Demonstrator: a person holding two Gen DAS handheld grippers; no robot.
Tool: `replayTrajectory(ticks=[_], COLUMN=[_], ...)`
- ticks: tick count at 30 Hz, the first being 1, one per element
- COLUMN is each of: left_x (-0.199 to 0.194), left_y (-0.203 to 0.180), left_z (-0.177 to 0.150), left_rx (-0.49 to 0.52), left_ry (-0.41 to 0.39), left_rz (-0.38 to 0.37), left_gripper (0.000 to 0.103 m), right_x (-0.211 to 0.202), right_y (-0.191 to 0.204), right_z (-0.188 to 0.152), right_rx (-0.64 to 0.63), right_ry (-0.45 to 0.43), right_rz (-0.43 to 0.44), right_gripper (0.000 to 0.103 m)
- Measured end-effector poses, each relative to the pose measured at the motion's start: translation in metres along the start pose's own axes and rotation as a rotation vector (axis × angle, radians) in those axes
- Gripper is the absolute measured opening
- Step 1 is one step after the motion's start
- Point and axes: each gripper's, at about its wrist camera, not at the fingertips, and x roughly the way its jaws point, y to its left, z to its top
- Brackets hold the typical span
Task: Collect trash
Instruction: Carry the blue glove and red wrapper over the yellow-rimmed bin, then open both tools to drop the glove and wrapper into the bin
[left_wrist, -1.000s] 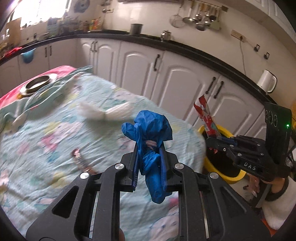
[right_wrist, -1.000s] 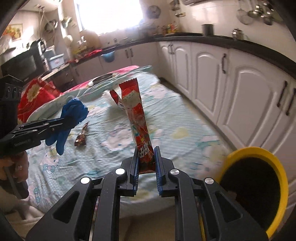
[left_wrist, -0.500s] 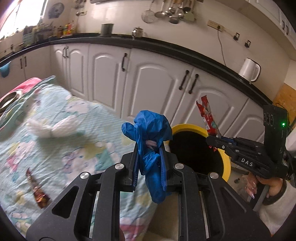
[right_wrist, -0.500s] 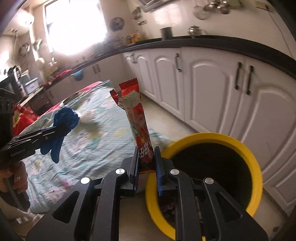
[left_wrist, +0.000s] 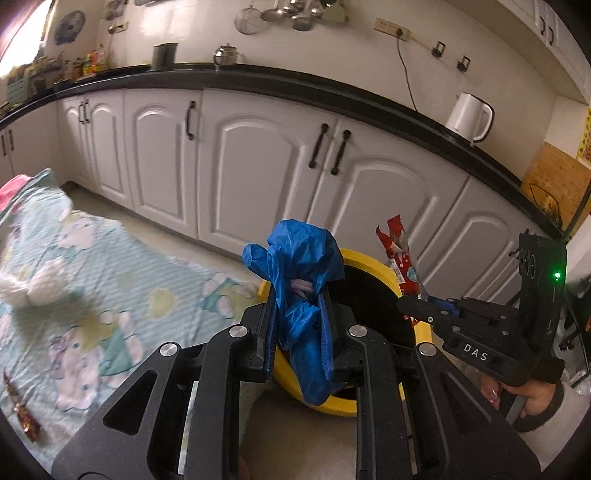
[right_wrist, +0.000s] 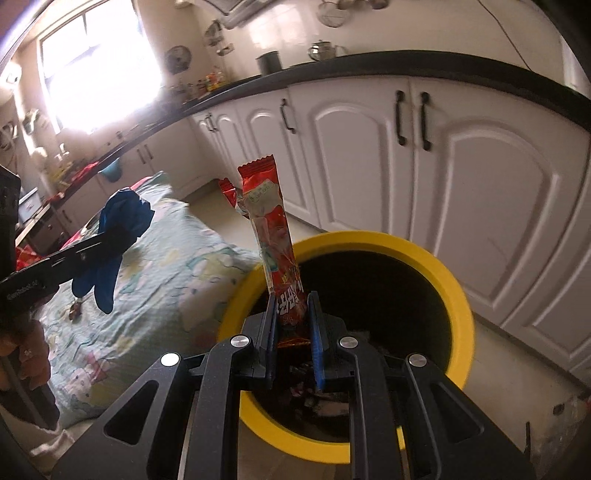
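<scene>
My left tongs (left_wrist: 300, 325) are clamped tight on a crumpled blue glove (left_wrist: 301, 280), glove bunched above the fingers and a tail hanging below them, held up in front of the yellow-rimmed trash bin (left_wrist: 373, 260). My right tongs (right_wrist: 291, 321) are nearly closed on the bottom end of a red snack wrapper (right_wrist: 271, 229), wrapper standing upright, directly over the bin's dark opening; bin rim (right_wrist: 448, 280) wraps around the fingers in the right wrist view, some litter visible at the bottom. From the left view the right tongs (left_wrist: 417, 306) sit just beside mine on the right, over the bin's far edge. Bin stands on the floor between the white cabinets (left_wrist: 258, 162) and the floral-cloth surface (left_wrist: 110, 280). On that surface: a white crumpled tissue (left_wrist: 31, 284) and a small brown wrapper (left_wrist: 26, 421) near the edge, both well apart from the bin.
</scene>
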Motion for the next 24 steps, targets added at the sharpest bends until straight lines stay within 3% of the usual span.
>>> replayTrajectory(ticks=[14, 24], left_x=[0.052, 0.081], left_y=[-0.033, -0.036], left_z=[0.002, 0.0], left_rx=[0.041, 0.036], left_ry=[0.068, 0.131], left_rz=[-0.045, -0.048], left_gripper=[0.013, 0.015], right_x=[0.002, 0.007], right_y=[-0.038, -0.049], right_z=[-0.028, -0.039], right_rx=[0.095, 0.147], right_ry=[0.062, 0.096], right_rz=[-0.097, -0.11], right_gripper=[0.015, 0.017])
